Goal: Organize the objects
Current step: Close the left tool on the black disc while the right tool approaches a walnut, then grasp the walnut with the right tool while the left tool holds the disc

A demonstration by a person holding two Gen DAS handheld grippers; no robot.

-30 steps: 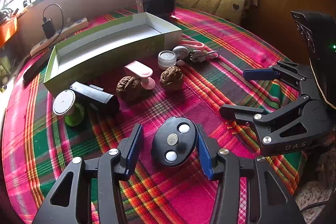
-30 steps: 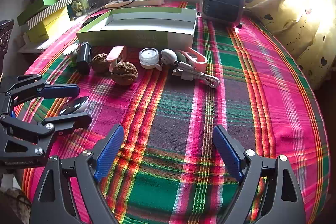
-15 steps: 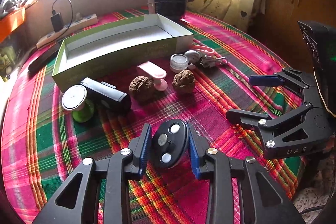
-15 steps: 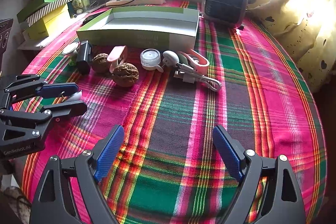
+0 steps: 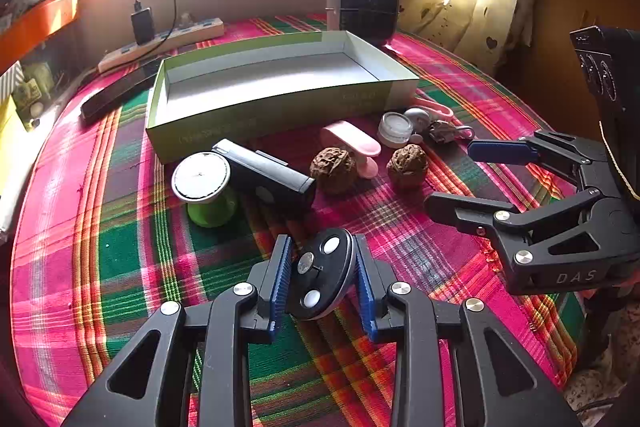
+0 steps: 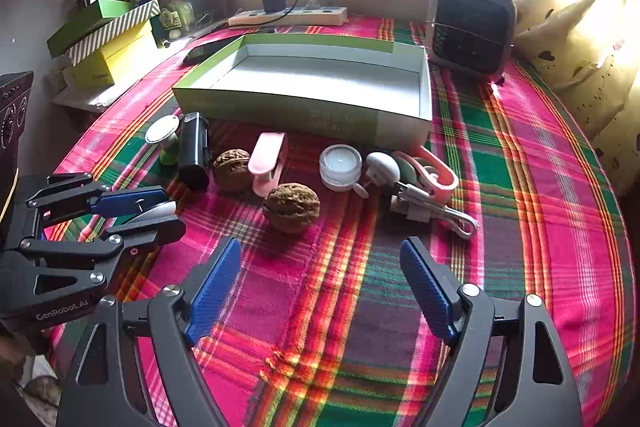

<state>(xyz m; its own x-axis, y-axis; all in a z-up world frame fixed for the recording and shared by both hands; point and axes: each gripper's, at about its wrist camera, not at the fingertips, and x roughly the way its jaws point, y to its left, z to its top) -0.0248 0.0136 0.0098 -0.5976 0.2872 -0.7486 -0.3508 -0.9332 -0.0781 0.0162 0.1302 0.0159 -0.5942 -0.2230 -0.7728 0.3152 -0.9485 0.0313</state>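
Black and rigid, the round disc (image 5: 320,275) sits clamped edgewise in the left claw (image 5: 320,281), near the worktop's front edge; smooth, probably slippery. The right claw (image 6: 320,287), just closing slightly, holds nothing.

Two wrist fisheyes, low and close over plaid tablecloth (image 5: 120,267), angled down toward window, both sharing green tray (image 5: 280,99) (image 6: 304,111)

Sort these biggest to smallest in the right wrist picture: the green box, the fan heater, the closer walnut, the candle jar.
1. green box
2. fan heater
3. closer walnut and candle jar: they look about alike, so I can't rank them.
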